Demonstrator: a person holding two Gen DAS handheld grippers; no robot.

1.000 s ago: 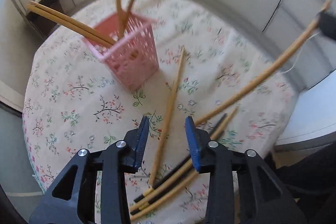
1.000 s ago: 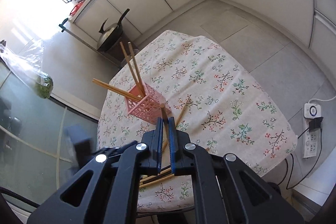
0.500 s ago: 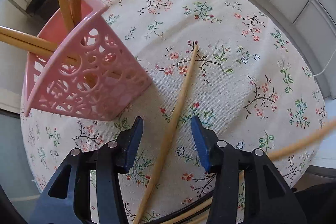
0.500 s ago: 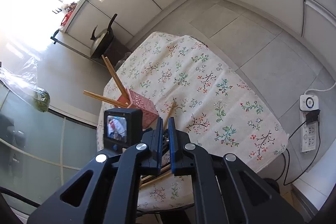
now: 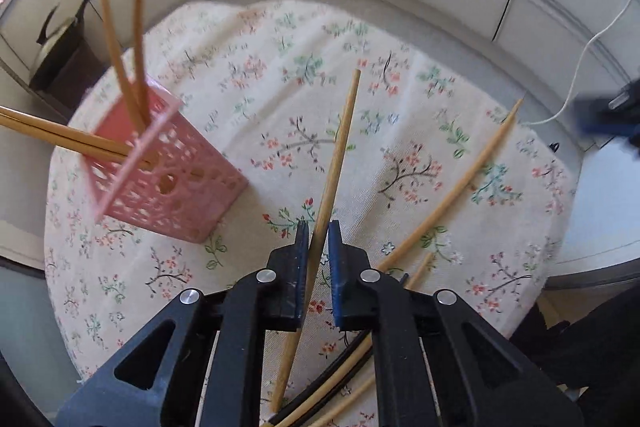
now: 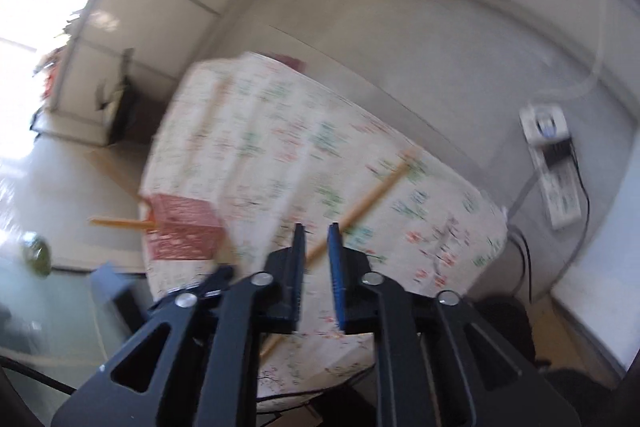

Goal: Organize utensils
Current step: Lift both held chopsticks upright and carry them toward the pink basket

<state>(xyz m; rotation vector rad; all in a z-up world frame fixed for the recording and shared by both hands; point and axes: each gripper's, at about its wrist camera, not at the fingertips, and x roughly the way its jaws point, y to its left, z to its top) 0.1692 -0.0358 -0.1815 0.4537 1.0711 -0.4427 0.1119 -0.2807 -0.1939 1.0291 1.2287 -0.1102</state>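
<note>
A pink lattice basket (image 5: 172,183) stands on the round floral tablecloth (image 5: 280,67) with several wooden chopsticks (image 5: 120,39) sticking out of it. My left gripper (image 5: 318,239) is shut on a single wooden chopstick (image 5: 340,147) that points away across the cloth. Another chopstick (image 5: 452,187) lies slanted to its right, and more chopsticks (image 5: 352,395), light and black, are piled under the gripper. The right wrist view is blurred. In it my right gripper (image 6: 316,239) has its jaws opening, with a chopstick (image 6: 372,195) showing through the gap, untouched by the pads. The basket (image 6: 180,231) is to its left.
A kettle on a dark stand (image 5: 60,47) is on the floor beyond the table's left edge. A power strip (image 6: 556,163) with a cable lies on the floor to the right. White cabinets ring the room. The table edge drops off close below both grippers.
My left jaws have closed onto the chopstick that lay between them, and the view has backed off from the basket. My right gripper has dropped and rolled, and its shut jaws have parted.
</note>
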